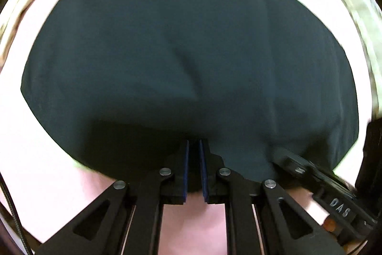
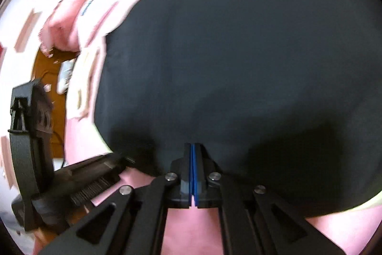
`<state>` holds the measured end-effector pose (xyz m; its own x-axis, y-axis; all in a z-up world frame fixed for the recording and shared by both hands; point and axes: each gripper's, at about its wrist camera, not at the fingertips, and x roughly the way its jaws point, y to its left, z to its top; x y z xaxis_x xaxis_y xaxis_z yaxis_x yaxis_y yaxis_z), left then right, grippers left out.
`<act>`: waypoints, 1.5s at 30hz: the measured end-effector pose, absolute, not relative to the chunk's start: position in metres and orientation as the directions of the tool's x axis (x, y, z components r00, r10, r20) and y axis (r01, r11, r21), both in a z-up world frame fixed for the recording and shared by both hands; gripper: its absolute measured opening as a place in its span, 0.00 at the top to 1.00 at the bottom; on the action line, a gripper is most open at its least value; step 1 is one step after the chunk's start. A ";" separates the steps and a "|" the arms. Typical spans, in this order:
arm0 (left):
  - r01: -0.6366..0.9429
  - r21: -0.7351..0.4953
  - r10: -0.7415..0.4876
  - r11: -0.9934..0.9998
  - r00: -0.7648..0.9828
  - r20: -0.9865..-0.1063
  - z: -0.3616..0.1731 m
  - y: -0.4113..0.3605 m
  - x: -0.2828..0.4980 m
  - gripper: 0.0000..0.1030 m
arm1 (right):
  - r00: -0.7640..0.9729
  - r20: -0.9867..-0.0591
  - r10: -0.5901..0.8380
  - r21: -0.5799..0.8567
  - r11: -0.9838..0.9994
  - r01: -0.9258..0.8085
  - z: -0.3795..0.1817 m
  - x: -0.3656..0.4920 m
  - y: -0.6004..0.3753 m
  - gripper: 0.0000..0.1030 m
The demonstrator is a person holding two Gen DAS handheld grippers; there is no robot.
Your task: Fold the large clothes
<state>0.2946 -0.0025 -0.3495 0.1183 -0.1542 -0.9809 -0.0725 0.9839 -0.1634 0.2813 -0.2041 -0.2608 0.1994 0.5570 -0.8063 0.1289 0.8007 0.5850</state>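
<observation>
Because both of our tools work the same near edge of the dark garment [image 1: 186, 51], the left wrist view shows the left tool [image 1: 193, 147] pushed in at that edge with its blue pads a narrow gap apart; dark cloth seems to sit between them, though we cannot tell whether the pads truly pinch it or merely straddle it. The garment lies spread over a pink bed sheet [image 1: 47, 149], filling most of the view, with one soft crease running down toward the tool. At the lower right the right tool [image 1: 293, 163] reaches the same edge just beside ours, which we judge is so the hem can be lifted evenly. From the right wrist view, the right tool [image 2: 193, 152] has its pads pressed nearly together on the garment's [image 2: 238, 51] near edge, so we read it as gripping the cloth. The left tool's body [image 2: 71, 173] comes in from the lower left, close alongside. A pink pillow or bunched bedding [image 2: 69, 20] lies beyond the garment, and wooden floor [image 2: 45, 92] shows past the sheet [image 2: 191, 226]. Two grips on one edge suit carrying it over as a fold.
</observation>
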 end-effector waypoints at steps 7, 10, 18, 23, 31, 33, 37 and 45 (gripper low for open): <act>-0.271 0.123 0.167 0.955 0.147 -0.975 -0.353 0.094 0.290 0.99 | 0.309 -0.882 0.356 0.436 0.866 0.245 -0.251 0.270 -0.312 1.00; -0.298 0.054 0.106 0.953 0.161 -0.981 -0.363 0.130 0.280 0.99 | 0.307 -0.928 0.210 0.319 0.874 0.366 -0.249 0.251 -0.375 1.00; -0.353 0.077 0.110 0.933 0.075 -0.991 -0.376 0.149 0.245 0.99 | 0.245 -0.966 0.086 0.167 0.928 0.332 -0.244 0.249 -0.357 1.00; -0.345 0.055 0.130 0.937 0.199 -0.971 -0.338 0.145 0.227 0.99 | 0.321 -0.947 -0.006 0.098 0.946 0.308 -0.215 0.249 -0.325 1.00; -0.044 -0.352 -0.335 0.935 0.219 -0.916 -0.310 0.055 0.252 0.87 | 0.434 -0.714 0.550 0.673 0.709 0.209 -0.224 0.263 -0.256 1.00; -0.028 -0.368 -0.355 0.930 0.203 -0.913 -0.317 0.040 0.270 0.87 | 0.402 -0.688 0.604 0.716 0.655 0.242 -0.244 0.280 -0.235 1.00; -0.041 -0.365 -0.346 0.930 0.233 -0.909 -0.329 0.038 0.308 0.87 | 0.417 -0.662 0.623 0.742 0.625 0.244 -0.257 0.319 -0.211 1.00; -0.107 -0.379 -0.335 0.919 0.297 -0.894 -0.347 0.067 0.349 0.87 | 0.506 -0.664 0.551 0.722 0.648 0.242 -0.269 0.402 -0.237 1.00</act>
